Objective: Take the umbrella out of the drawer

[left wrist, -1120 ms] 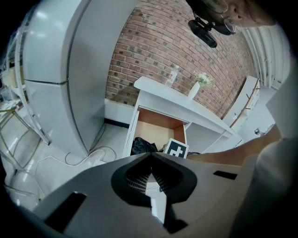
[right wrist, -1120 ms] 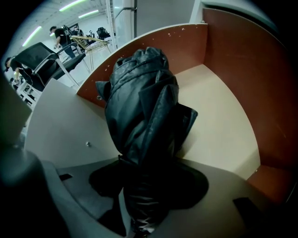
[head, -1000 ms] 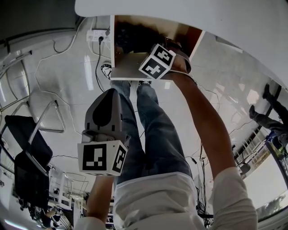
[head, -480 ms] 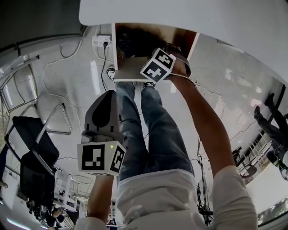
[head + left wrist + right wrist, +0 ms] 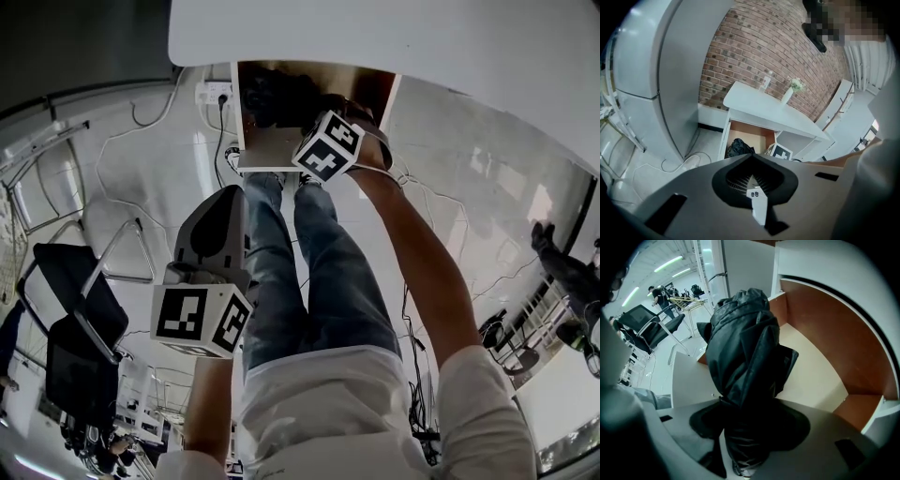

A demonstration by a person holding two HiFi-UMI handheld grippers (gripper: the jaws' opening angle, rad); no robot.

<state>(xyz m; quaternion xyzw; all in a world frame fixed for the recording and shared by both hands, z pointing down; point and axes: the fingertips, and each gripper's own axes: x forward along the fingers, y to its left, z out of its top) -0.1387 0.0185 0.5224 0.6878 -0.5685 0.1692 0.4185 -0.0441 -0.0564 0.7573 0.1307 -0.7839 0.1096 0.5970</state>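
The black folded umbrella [image 5: 743, 357] stands up out of the open wooden drawer [image 5: 811, 376], and my right gripper [image 5: 745, 427] is shut on its lower end. In the head view the right gripper [image 5: 317, 120] reaches into the drawer [image 5: 267, 148] under the white table, its marker cube uppermost, with the umbrella [image 5: 277, 94] dark beyond it. My left gripper [image 5: 220, 230] hangs apart from the drawer over the floor, shut and holding nothing. In the left gripper view the left gripper [image 5: 752, 180] faces the drawer [image 5: 750, 133], where the umbrella [image 5: 738, 147] lies.
A white table top [image 5: 422, 47] covers the drawer and bears a small vase [image 5: 790, 93]. A brick wall [image 5: 778, 47] stands behind it and a grey cabinet [image 5: 670, 70] to the left. A black chair [image 5: 66, 309] and floor cables [image 5: 202, 141] lie left. The person's legs [image 5: 309, 262] stand before the drawer.
Both grippers have risen a little. The right one has lifted the umbrella slightly inside the drawer, and the left one's cube has drifted left in the head view.
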